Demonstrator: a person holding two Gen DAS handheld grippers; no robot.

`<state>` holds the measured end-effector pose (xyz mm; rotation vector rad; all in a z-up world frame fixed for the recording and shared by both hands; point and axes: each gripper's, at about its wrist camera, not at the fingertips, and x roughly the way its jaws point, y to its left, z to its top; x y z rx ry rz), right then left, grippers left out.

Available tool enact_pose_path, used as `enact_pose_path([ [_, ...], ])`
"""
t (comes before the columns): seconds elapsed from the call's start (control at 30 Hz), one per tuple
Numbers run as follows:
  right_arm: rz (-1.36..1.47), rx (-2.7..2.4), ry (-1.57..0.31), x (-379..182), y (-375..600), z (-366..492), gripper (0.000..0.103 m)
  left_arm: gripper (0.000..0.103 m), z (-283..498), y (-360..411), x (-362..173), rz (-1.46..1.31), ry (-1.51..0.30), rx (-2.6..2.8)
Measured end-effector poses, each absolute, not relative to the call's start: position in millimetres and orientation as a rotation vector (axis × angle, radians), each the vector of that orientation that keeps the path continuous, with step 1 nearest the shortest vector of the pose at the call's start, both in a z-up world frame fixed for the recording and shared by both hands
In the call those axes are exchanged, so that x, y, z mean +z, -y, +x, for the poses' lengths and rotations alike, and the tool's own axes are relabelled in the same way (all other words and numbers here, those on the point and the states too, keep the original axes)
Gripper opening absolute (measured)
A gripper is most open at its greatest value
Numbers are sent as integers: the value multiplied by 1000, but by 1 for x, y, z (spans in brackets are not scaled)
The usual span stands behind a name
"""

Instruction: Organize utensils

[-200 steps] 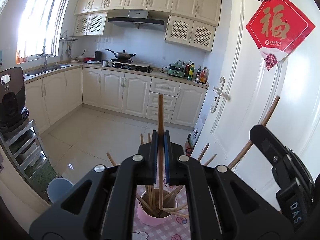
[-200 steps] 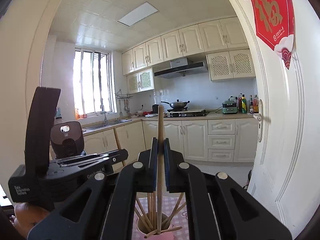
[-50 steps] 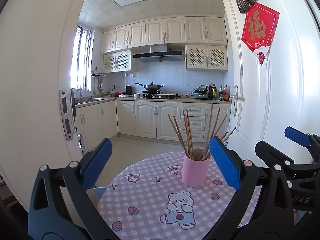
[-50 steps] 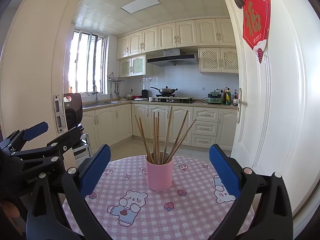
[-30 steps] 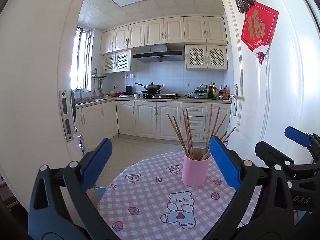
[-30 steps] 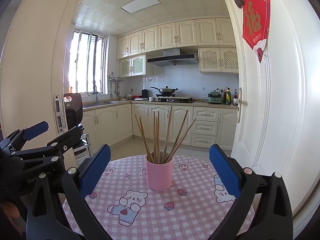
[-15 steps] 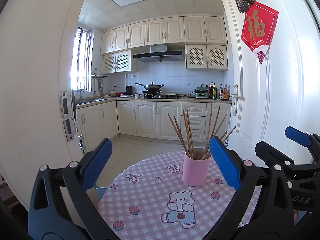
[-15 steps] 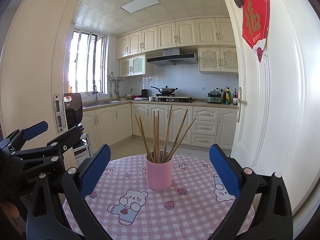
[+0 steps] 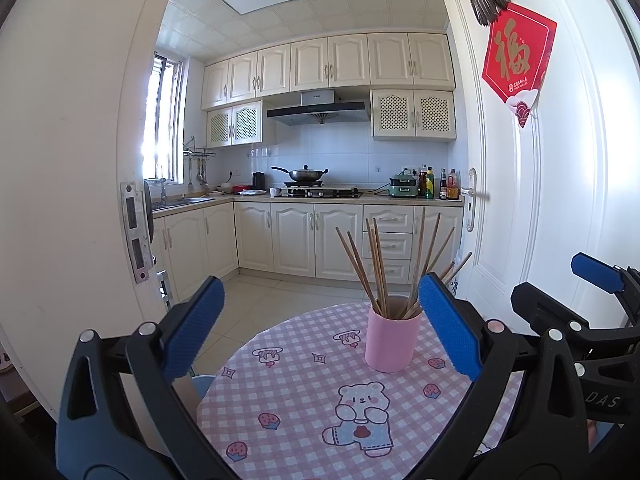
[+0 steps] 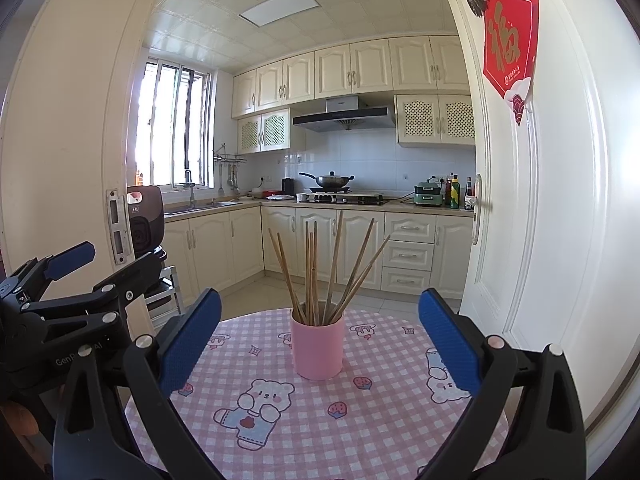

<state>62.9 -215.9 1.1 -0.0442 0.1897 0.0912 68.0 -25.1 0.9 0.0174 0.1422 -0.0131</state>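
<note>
Your left gripper (image 9: 320, 330) hung with its blue pads spread wide, gripping nothing, above the near edge of the pink checked tablecloth (image 9: 304, 392). Ahead of both grippers, the pink cup (image 10: 318, 350) stood upright on the cloth, the wooden chopsticks (image 10: 320, 272) fanned out inside it. Your right gripper (image 10: 320, 340) was likewise wide apart and empty, short of the cup.
</note>
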Motion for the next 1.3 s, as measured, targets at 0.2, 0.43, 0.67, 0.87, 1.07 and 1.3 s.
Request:
enact_pose_path([
  [0.2,-42,92,-192,1,216,63,95,96,68,25,1,20,-143,-12],
  [0.43,-40,91,-196,0,215,65,95,96,69,25,1,21,-143,-10],
  [0.67,-41,90,-196,0,213,64,95,96,69,24,0,22,-143,-9],
  [0.87,-41,89,-197,-1,212,64,95,96,69,24,0,25,-143,-8],
  [1.07,-42,89,-197,-1,212,63,95,96,70,23,-2,25,-144,-5],
  [1.3,-39,91,-202,-2,213,65,95,96,70,23,-2,31,-144,-1],
])
